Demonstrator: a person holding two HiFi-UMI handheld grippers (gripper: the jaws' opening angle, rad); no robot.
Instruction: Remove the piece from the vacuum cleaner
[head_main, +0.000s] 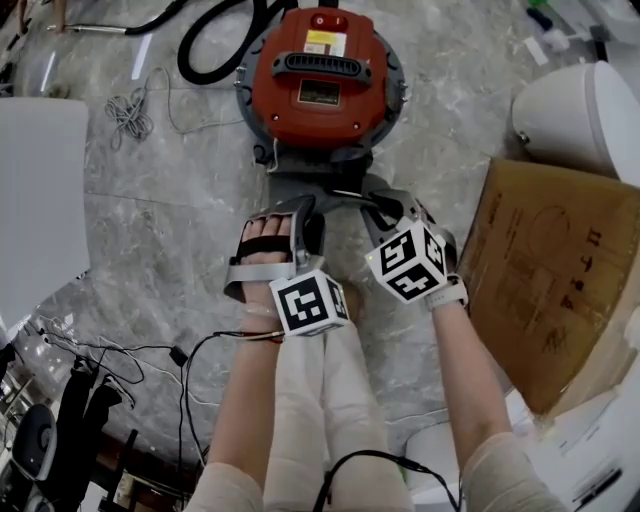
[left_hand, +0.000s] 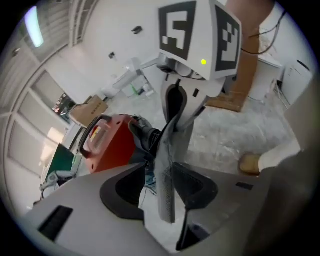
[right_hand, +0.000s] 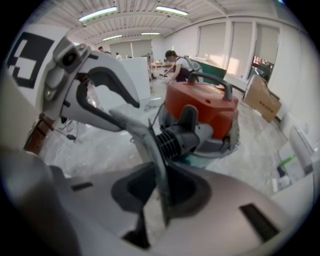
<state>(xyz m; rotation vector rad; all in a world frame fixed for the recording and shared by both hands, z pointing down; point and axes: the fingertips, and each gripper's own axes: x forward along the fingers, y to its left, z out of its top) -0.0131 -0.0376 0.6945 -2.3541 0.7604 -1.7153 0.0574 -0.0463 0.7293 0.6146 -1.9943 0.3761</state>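
A red vacuum cleaner (head_main: 320, 80) (left_hand: 107, 142) (right_hand: 202, 107) stands on the stone floor. A thin grey piece (head_main: 340, 190) sticks out from its front, joined to a black ribbed connector (right_hand: 175, 140). My right gripper (head_main: 400, 210) (right_hand: 162, 182) is shut on the edge of the grey piece (right_hand: 150, 145). My left gripper (head_main: 300, 215) (left_hand: 167, 175) is open, its jaws spread to either side of the piece (left_hand: 166, 195), with floor showing between the piece and the left pad. Each gripper appears in the other's view, close alongside.
A flat cardboard box (head_main: 550, 280) lies at the right, with a white rounded bin (head_main: 580, 115) behind it. A black hose (head_main: 215, 40) loops behind the vacuum and loose cable (head_main: 130, 110) lies to its left. A white panel (head_main: 40, 200) lies at the left.
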